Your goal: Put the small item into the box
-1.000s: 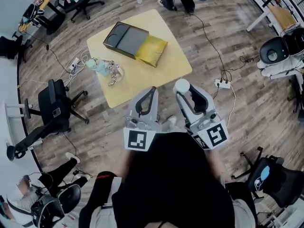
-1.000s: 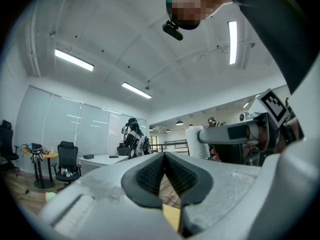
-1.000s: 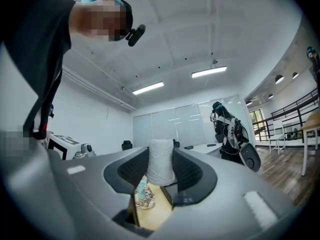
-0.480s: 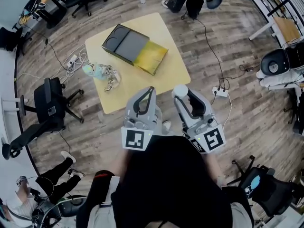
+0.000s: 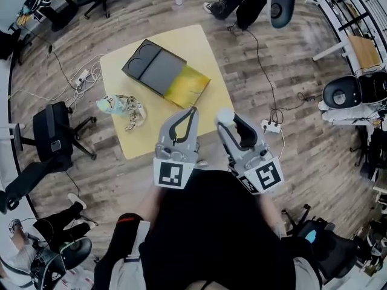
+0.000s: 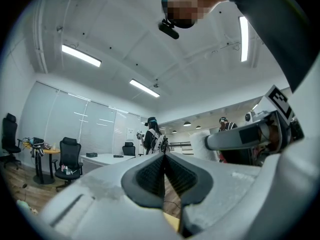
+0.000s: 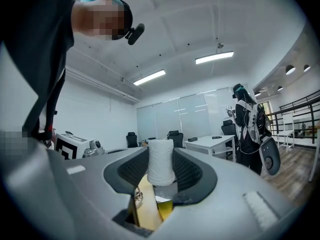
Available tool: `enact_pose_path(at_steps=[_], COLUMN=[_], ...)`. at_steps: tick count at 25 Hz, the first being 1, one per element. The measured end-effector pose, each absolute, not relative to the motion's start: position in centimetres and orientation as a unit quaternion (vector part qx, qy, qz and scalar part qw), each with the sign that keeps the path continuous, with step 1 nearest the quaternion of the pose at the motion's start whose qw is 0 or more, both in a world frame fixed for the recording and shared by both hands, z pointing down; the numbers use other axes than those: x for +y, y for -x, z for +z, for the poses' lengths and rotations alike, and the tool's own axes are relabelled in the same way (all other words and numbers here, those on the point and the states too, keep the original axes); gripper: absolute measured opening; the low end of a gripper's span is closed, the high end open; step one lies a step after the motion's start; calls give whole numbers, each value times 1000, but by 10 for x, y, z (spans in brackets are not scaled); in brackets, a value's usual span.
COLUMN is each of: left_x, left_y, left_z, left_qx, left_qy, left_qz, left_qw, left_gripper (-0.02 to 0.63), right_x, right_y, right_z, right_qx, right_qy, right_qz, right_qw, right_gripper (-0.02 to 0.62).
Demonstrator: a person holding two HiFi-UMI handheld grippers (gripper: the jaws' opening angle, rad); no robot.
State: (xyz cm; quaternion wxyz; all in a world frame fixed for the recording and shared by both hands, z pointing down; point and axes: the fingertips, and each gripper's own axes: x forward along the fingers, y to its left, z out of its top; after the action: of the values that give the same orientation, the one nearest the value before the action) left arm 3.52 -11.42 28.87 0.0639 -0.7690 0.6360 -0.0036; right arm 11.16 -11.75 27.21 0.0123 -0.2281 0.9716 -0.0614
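Note:
A black box (image 5: 152,66) with a yellow part (image 5: 188,86) at its near end lies on the yellow table (image 5: 195,46). My right gripper (image 5: 227,117) is shut on a small white roll (image 5: 225,114), held at the table's near edge. In the right gripper view the white roll (image 7: 161,161) stands upright between the ribbed pads (image 7: 187,171) of the right gripper (image 7: 161,170). My left gripper (image 5: 193,110) is beside it, shut and holding nothing. In the left gripper view the left gripper (image 6: 164,158) points up at the room, its jaws together.
A pile of small pale items (image 5: 124,107) lies at the table's left edge. Office chairs (image 5: 51,135), cables and a power strip (image 5: 268,126) lie on the wooden floor around. A person's legs (image 5: 239,2) stand beyond the table.
The table and box have slid down and left in the head view, closer to me. Both grippers keep their pose, the right still holding the roll.

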Motion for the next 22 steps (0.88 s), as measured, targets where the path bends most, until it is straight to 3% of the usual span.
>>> enact_pose_path(at_steps=[22], left_x=[-158], left_y=[53], left_z=[319], left_qx=[647], left_qy=[762], left_qz=[0], left_qw=[26], left_gripper=[2], right_x=[-185], right_y=[-13], right_z=[312], right_qx=[975], right_qy=[204], right_qz=[-76], right_qw=[-46], right_gripper=[158])
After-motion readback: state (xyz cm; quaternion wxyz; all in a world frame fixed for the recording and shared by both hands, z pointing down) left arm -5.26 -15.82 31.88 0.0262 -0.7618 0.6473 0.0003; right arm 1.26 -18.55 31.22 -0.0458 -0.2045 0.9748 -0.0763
